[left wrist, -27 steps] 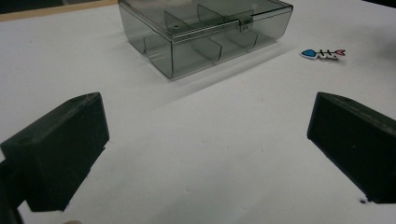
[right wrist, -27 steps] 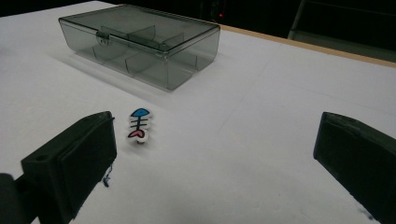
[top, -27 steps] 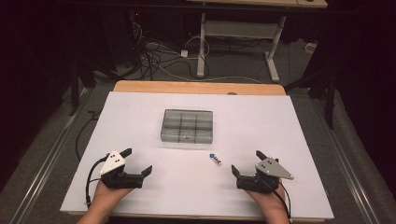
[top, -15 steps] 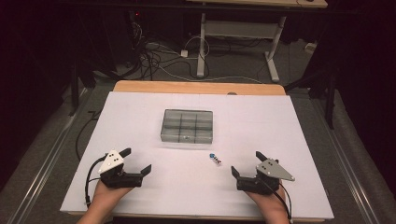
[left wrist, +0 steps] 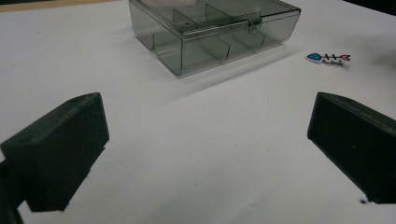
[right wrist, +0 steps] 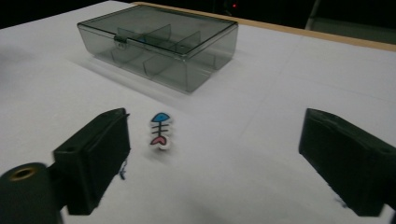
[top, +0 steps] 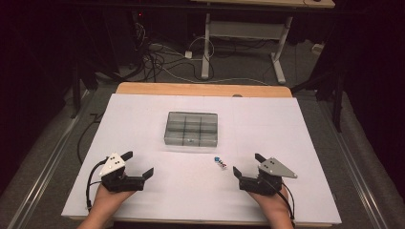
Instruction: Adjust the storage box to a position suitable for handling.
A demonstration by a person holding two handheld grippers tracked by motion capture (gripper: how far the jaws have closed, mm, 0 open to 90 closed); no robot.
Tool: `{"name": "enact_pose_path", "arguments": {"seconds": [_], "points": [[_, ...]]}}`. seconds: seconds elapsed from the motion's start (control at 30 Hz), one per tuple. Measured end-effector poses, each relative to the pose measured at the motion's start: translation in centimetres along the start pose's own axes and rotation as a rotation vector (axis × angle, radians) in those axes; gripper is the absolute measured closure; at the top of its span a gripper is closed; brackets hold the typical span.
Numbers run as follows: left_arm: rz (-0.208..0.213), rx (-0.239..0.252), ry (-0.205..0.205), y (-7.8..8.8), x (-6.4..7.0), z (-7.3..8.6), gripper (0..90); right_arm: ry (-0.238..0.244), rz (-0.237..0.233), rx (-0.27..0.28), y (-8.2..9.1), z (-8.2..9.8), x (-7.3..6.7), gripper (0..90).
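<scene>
Fish-bone sticker [top: 219, 162] laid flat on white table [top: 310, 133], just in front of closed smoked-plastic box [top: 191, 129], right gripper [top: 247, 164] nearest, jaws spread wide, nothing gripped, left gripper [top: 138, 163] likewise spread, nothing held.

Glossy smoked plastic box [top: 191, 129] on matt white tabletop [top: 310, 143]

Small fish-bone charm [right wrist: 160, 131] — blue head, pink tail — lies flat near the closed smoky compartment box [right wrist: 159, 44].
</scene>
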State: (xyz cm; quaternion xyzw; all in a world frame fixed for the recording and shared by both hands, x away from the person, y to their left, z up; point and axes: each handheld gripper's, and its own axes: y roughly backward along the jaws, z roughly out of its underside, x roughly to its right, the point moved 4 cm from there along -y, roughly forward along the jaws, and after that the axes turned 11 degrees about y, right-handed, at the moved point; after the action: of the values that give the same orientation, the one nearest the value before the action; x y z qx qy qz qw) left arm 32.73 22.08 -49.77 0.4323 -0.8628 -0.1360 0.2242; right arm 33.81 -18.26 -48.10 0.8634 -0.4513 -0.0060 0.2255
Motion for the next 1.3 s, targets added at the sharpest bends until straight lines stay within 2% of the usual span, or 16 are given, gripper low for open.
{"name": "enact_pose_path", "arguments": {"seconds": [0.1,0.27,0.37,0.57,0.63,0.67,0.7,0.83,0.9,1.07,1.3], "points": [[-0.007,-0.001,0.000,0.6,-0.1,0.4,0.0,0.005,-0.031,-0.028,-1.1,-0.5,-0.5,24.0],[-0.022,-0.003,0.020,0.9,-0.6,0.8,0.0,0.066,-0.071,-0.092,-3.0,-0.9,-1.5,43.5],[-0.023,0.008,0.031,1.2,-0.8,0.8,0.0,0.075,-0.088,-0.129,-4.1,-1.1,-1.7,51.3],[-0.025,0.008,0.028,1.8,-0.6,1.2,0.0,0.109,-0.146,-0.226,-6.0,-1.1,-2.6,56.7],[-0.025,0.008,0.030,2.0,-0.6,1.3,0.0,0.129,-0.155,-0.262,-6.5,-0.9,-2.8,56.8],[-0.025,0.008,0.030,2.0,-0.6,1.3,0.0,0.129,-0.155,-0.262,-6.5,-0.9,-2.8,56.8],[-0.027,0.010,0.031,2.2,-0.5,1.3,0.0,0.135,-0.162,-0.289,-6.9,-0.8,-3.1,57.0],[-0.026,0.012,0.032,2.3,-0.5,1.3,0.0,0.137,-0.174,-0.293,-7.2,-0.8,-3.1,64.0],[-0.025,0.009,0.032,2.4,-0.4,1.4,0.0,0.138,-0.184,-0.291,-7.2,-0.8,-3.2,70.9],[-0.017,0.004,0.029,2.5,-0.3,1.5,0.0,0.127,-0.204,-0.290,-7.1,-0.8,-3.0,76.9],[-0.012,0.006,0.026,2.4,-0.3,1.2,0.0,0.147,-0.181,-0.307,-6.3,-0.5,-2.7,82.9]]}}
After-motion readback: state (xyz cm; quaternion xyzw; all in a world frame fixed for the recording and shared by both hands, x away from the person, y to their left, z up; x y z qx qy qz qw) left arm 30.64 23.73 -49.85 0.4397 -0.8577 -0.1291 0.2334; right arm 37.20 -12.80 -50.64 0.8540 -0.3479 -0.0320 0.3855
